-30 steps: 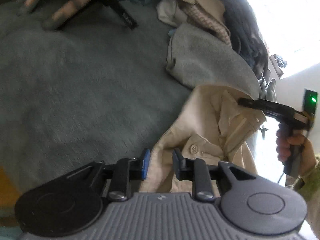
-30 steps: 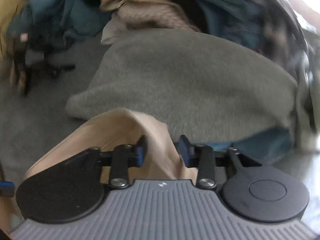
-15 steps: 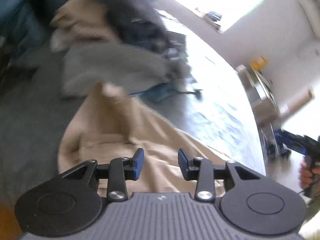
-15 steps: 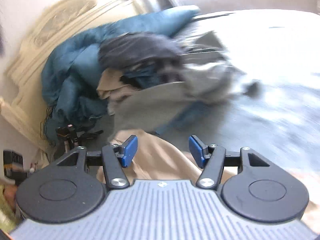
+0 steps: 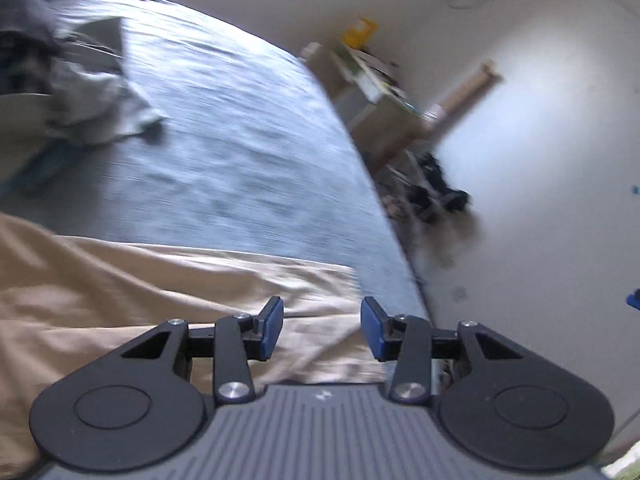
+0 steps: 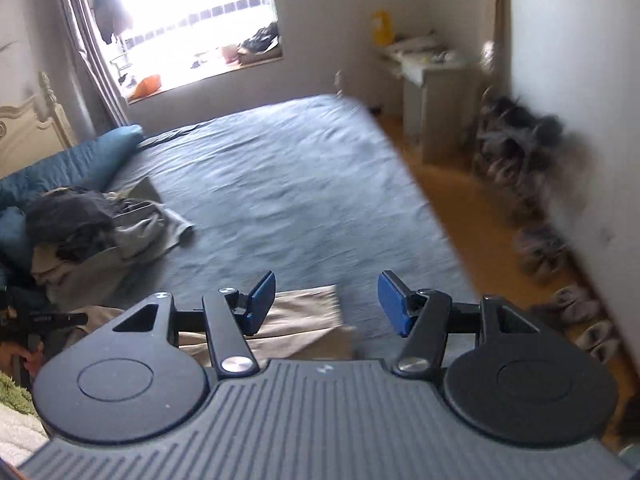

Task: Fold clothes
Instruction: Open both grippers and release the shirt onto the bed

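Observation:
A beige garment [image 5: 140, 292] lies spread on the grey bed sheet [image 5: 240, 140], its hem close to the bed's edge. My left gripper [image 5: 322, 320] hovers above that hem, open, with nothing between its blue pads [image 5: 272, 324]. My right gripper [image 6: 326, 300] is also open and empty, raised above a corner of the beige garment [image 6: 304, 320]. At the left edge of the right wrist view, a hand [image 6: 20, 354] holds the other gripper's dark body. A heap of unfolded clothes [image 6: 80, 228] sits at the left of the bed.
A blue duvet [image 6: 60, 164] is bunched by the cream headboard [image 6: 28, 124]. Beyond the bed's right edge there is a wooden floor [image 6: 460, 208], a small desk [image 6: 436, 92] and shoes along the wall [image 6: 540, 240]. The window [image 6: 192, 12] is at the far end.
Both grippers let go of the beige garment and opened wider. They rose and swung away from the clothes heap towards the bed's edge and the wall.

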Demonstrator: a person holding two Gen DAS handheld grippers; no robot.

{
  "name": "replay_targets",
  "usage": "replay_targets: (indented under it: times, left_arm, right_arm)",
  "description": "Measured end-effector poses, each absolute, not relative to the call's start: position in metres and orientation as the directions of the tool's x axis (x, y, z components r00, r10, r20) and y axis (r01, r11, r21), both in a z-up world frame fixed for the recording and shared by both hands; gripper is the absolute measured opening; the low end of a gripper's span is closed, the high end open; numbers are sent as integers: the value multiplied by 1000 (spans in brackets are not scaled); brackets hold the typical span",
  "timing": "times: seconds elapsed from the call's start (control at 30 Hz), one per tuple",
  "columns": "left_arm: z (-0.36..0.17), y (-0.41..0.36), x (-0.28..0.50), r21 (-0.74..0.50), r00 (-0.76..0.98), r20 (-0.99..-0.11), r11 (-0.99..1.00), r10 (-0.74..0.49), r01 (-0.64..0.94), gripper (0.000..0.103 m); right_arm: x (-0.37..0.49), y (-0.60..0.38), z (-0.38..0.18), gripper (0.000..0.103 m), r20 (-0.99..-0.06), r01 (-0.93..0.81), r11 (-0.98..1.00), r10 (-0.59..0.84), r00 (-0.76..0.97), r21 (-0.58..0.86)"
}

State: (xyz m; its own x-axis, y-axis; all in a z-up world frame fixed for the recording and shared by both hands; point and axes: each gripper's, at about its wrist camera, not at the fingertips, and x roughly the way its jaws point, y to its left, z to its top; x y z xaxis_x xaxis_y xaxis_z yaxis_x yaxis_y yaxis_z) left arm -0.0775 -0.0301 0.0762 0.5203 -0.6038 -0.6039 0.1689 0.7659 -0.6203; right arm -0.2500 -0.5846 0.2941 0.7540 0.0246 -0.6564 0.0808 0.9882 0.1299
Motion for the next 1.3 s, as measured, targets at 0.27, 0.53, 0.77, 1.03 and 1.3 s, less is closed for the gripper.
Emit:
replay_targets:
  times: [0.27,0.53,0.77,1.03,1.3]
  left_arm:
    - [105,-9,-139,-495,437,-796,866,-419,-72,42]
    - [268,140,-316,141,183,-944,834,276,-533,42]
    - [331,257,-391,398,-2,-871,704,491,-587,45]
    - [206,333,-359,166,155,-951,862,269,-479,50]
    - [-3,281,-292,-322,358,-908,909,-218,-264,50]
  right_arm:
    - [-156,-572,174,61,-663,-195,922,377,646,334]
    - [-66,-422,73,61,-595,-494,631,763,253,599]
    - [-52,-335,118,61,-458,-566,421,885,85,708]
    - [-47,-245,117,66,-492,-544,448,867,73,709]
    - [-76,-152,63,65,-742,-624,602,668,51,499]
